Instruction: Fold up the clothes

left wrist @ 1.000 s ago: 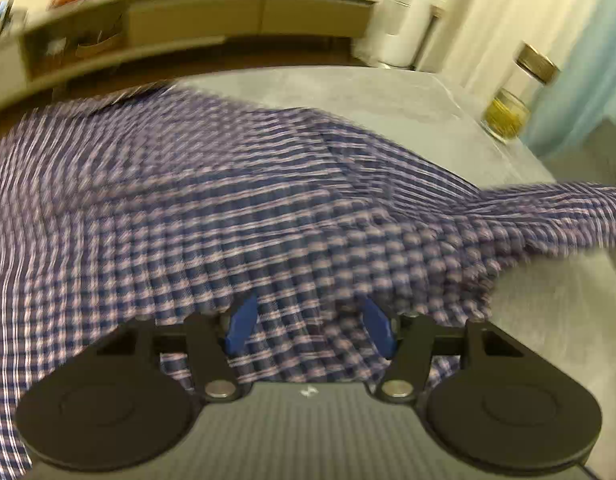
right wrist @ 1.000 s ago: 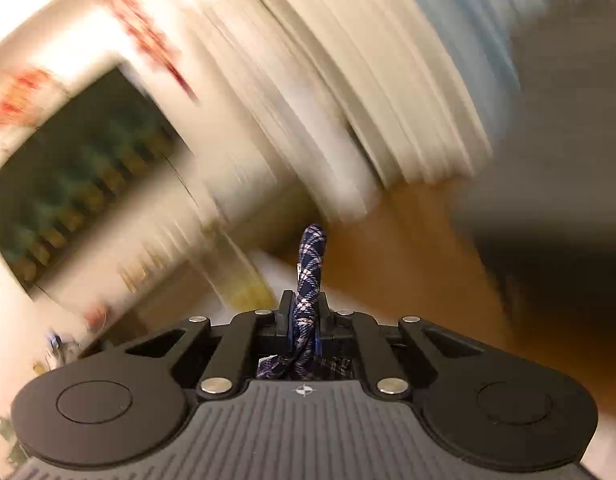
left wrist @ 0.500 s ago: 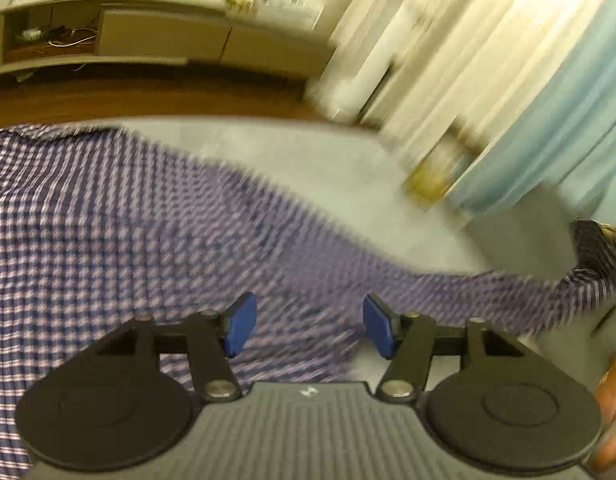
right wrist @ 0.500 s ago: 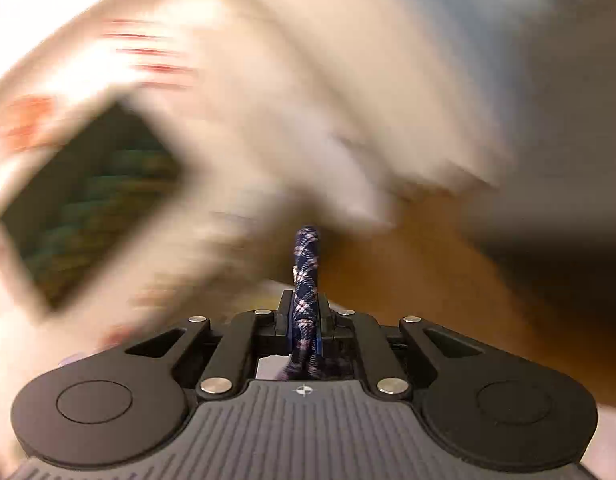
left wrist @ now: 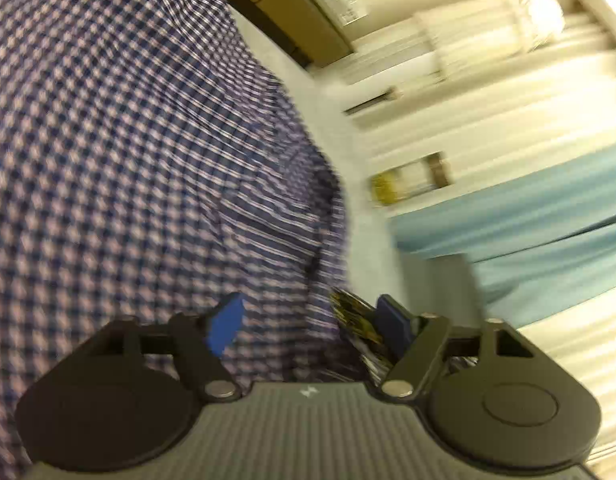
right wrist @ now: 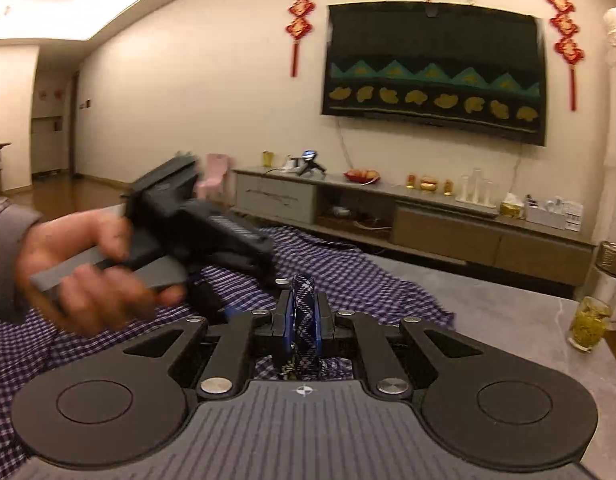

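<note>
Shirt (right wrist: 387, 284) sprawls over grey table (right wrist: 507, 304).

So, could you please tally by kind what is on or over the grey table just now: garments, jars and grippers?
Checked shirt: 1
Glass jar of yellow contents: 1
Grippers: 2, the left gripper with jaws opening over the cloth, the right gripper shut on a fold of it
Total: 4
</note>
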The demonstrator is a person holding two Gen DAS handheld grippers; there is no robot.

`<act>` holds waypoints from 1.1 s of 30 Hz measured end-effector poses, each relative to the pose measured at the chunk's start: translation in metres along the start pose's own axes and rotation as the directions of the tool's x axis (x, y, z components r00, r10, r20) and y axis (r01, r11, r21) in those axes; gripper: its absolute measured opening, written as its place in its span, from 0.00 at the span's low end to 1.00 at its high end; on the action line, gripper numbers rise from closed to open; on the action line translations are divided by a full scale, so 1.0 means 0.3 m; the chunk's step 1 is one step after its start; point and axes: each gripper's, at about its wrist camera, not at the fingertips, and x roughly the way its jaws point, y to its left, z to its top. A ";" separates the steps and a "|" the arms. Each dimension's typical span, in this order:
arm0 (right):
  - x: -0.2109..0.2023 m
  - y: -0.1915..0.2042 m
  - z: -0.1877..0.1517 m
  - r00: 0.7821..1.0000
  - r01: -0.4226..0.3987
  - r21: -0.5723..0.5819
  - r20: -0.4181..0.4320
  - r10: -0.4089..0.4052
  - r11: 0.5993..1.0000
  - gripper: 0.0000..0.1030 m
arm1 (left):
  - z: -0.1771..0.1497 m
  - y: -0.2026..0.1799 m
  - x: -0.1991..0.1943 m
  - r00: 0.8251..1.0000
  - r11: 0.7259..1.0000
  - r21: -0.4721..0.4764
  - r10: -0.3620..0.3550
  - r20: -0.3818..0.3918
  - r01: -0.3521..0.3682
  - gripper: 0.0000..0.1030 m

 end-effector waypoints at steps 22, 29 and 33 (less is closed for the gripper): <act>-0.146 -0.322 -0.054 0.980 0.186 0.480 -0.155 -0.126 0.857 0.52 | -0.185 -0.286 0.032 0.966 0.814 0.526 0.247 0.070 -0.246 0.87; -0.145 -0.411 -0.223 0.962 0.147 0.759 -0.258 0.086 0.635 0.52 | -0.297 -0.317 0.108 0.949 0.678 0.692 0.314 0.031 -0.247 0.87; -0.140 -0.393 -0.216 0.954 0.118 0.765 -0.265 0.141 0.634 0.52 | -0.321 -0.309 0.108 0.955 0.676 0.709 0.298 -0.015 -0.200 0.00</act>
